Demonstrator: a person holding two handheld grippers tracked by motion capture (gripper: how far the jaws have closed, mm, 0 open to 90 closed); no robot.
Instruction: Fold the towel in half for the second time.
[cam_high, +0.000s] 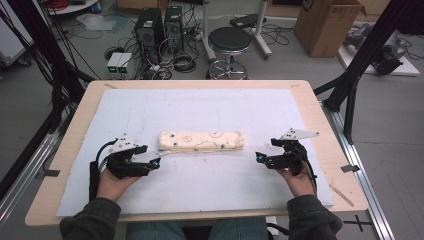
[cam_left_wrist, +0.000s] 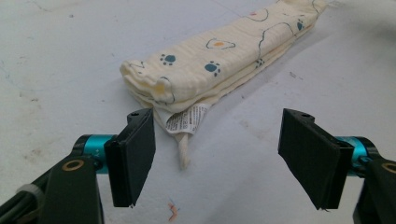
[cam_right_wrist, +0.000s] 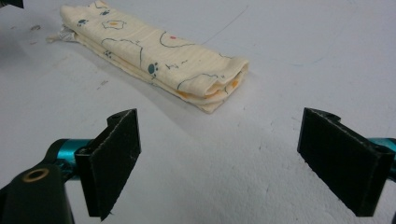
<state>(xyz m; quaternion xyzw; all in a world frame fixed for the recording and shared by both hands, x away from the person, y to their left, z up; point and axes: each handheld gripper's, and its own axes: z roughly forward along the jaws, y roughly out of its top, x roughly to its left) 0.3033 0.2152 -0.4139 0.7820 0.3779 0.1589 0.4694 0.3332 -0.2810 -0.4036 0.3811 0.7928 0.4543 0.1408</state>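
Behind the desk (cam_high: 65, 150) the floor is crowded: two computer towers (cam_high: 160, 30), one round stool (cam_high: 229, 42), one cardboard box (cam_high: 327, 25) and a tangle of cables too dense to sort out. A white mat (cam_high: 210, 185) covers most of the desktop.

One folded cloth (cam_high: 201, 141), cream with paw prints and egg shapes, lies near the middle of the mat, its length running parallel to the desk's near edge. In the left gripper view its far end is cut off by the frame; a printed care label (cam_left_wrist: 187, 119) pokes out of the near end, its wording too small to read.

Two grippers rest toward the near edge. The left gripper (cam_high: 155, 163) sits just off the cloth's left end, jaws spread wide apart with nothing between them, the label just ahead of them. The right gripper (cam_high: 260, 158) sits a little off the cloth's right end, jaws likewise wide apart and empty.
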